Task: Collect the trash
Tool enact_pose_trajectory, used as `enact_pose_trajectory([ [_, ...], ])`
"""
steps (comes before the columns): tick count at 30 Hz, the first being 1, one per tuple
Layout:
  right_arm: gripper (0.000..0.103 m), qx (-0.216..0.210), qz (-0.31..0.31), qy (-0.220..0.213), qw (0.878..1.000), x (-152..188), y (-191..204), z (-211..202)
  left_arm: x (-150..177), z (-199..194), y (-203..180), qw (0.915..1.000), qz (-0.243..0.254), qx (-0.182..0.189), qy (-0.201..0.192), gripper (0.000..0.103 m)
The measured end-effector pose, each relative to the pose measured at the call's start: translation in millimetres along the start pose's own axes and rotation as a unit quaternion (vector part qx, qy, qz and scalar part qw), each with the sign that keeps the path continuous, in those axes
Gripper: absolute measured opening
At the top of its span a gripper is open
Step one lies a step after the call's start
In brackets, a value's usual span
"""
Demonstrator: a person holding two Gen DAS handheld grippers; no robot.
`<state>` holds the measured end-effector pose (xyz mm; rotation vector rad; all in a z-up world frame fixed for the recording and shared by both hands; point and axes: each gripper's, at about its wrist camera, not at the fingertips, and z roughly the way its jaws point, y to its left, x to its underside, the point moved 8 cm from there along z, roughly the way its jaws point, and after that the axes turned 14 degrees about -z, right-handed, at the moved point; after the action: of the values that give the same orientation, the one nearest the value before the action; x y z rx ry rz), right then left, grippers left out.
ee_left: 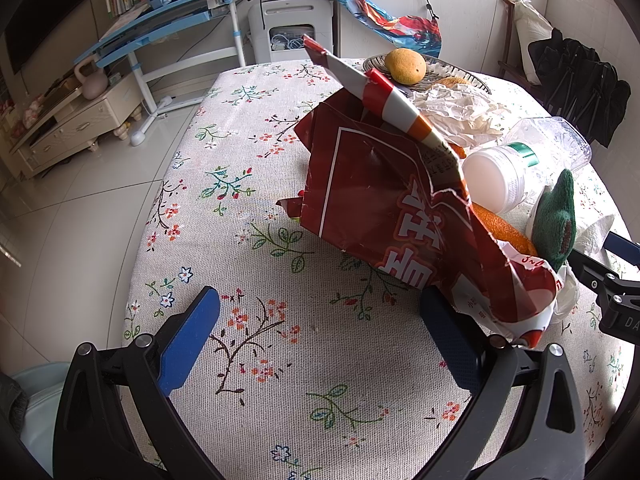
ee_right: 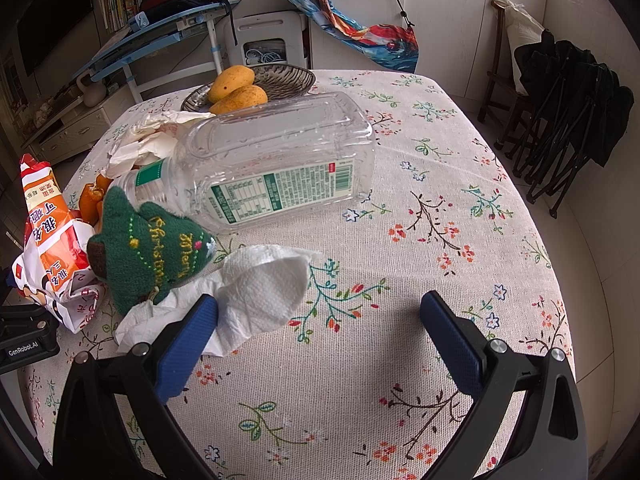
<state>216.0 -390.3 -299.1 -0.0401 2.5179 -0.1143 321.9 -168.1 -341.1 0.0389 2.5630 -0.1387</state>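
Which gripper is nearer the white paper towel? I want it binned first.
Right. The right gripper has one finger touching the paper towel; the left gripper sits beyond the red snack bag.

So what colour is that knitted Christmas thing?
Dark green with yellow stitched lettering, clearest in the right wrist view: knitted Christmas tree.

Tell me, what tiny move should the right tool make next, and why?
Probably slide the right tool a little to its left so the crumpled paper towel sits between its open fingers. The towel lies right beside one blue finger, not yet between them, and it is the nearest trash. The left tool is open too.
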Motion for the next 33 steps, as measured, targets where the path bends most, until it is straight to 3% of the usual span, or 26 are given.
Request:
enact_pose_trajectory([
  [33,0.096,0.000,0.000,-0.001,1.000,0.1,-0.1,0.1,-0.4,0.3,-0.7,1.0000,0.000,0.000,0.000,0.097],
])
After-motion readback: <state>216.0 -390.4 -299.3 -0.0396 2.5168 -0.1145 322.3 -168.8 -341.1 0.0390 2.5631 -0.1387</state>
